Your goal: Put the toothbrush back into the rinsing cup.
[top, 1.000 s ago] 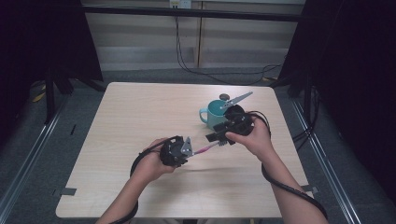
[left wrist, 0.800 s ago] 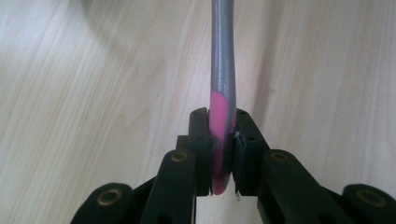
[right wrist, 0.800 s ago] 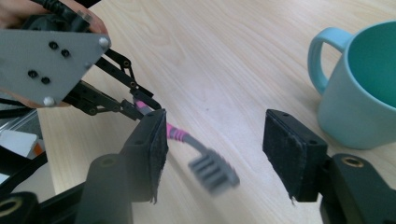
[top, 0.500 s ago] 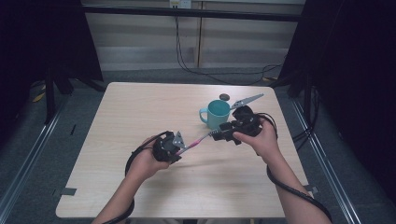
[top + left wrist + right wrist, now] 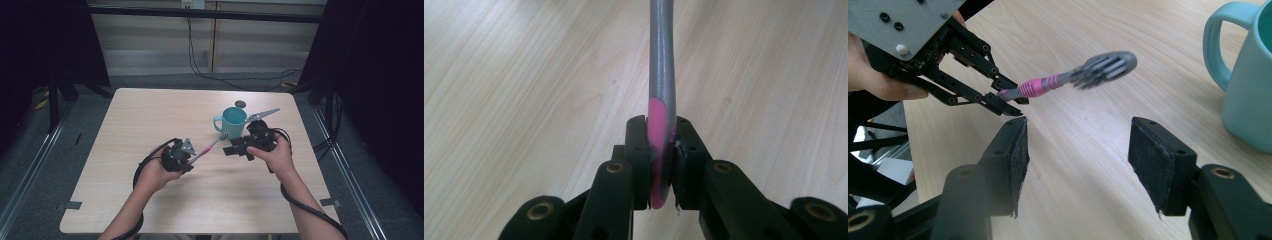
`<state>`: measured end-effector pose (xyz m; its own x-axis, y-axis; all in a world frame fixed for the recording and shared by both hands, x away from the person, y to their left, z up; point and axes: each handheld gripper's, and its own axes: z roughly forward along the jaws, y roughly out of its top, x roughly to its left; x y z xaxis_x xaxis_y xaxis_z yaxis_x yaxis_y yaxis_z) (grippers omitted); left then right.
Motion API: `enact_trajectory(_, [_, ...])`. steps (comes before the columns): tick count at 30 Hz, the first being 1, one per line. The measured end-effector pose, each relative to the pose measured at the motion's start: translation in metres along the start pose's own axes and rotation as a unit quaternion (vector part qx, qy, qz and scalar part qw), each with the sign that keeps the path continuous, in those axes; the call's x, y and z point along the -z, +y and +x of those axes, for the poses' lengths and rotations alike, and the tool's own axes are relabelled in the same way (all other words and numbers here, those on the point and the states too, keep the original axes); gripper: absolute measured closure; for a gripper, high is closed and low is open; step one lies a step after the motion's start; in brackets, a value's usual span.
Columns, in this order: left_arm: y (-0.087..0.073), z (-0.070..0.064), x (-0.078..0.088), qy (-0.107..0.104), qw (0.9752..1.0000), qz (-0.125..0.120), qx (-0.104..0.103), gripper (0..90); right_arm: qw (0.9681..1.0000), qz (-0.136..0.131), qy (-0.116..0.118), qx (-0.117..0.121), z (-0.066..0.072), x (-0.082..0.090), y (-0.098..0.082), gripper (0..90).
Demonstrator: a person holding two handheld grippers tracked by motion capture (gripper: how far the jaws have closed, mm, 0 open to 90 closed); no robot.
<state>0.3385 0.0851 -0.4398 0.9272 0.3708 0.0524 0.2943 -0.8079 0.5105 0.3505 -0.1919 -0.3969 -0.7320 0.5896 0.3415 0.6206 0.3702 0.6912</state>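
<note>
Your left tool (image 5: pixel 189 156) is clamped on the toothbrush (image 5: pixel 1068 77); your right tool (image 5: pixel 1075 150) gapes apart just beside its bristles, near the mug (image 5: pixel 233 122).

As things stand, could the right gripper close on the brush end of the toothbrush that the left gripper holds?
Probably yes. The right gripper is open, and the toothbrush head hangs free ahead of its jaws, above bare table. The left gripper clamps the handle end, and the teal mug stands off to one side.

Black claws (image 5: pixel 1075 165) with brass pivots — grey screwed top plate (image 5: pixel 900 22), black cables (image 5: pixel 305 205), bare forearms.
</note>
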Motion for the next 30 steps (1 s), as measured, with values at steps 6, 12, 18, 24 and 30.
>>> enact_trajectory(6, [0.001, -0.001, 0.000, -0.005, 0.9999, -0.005, 0.013, 80.4, 1.0000, 0.001, 0.005, -0.002, 0.001, -0.006, -0.004, 43.6])
enact_trajectory(12, [0.003, -0.001, 0.000, -0.011, 0.9997, -0.008, 0.022, 80.4, 0.9999, -0.003, 0.013, -0.006, 0.003, -0.011, -0.005, 46.1])
enact_trajectory(18, [0.004, -0.002, -0.003, -0.018, 0.9994, -0.008, 0.029, 80.4, 0.9997, 0.004, 0.022, -0.004, 0.006, -0.015, -0.002, 47.6])
enact_trajectory(24, [0.007, -0.005, -0.004, -0.026, 0.9989, -0.018, 0.035, 80.4, 0.9997, -0.008, 0.022, -0.010, 0.007, -0.016, 0.001, 52.5])
enact_trajectory(30, [0.009, -0.008, -0.004, -0.032, 0.9983, -0.029, 0.040, 80.4, 0.9992, -0.016, 0.031, -0.021, 0.006, -0.019, 0.001, 53.0])
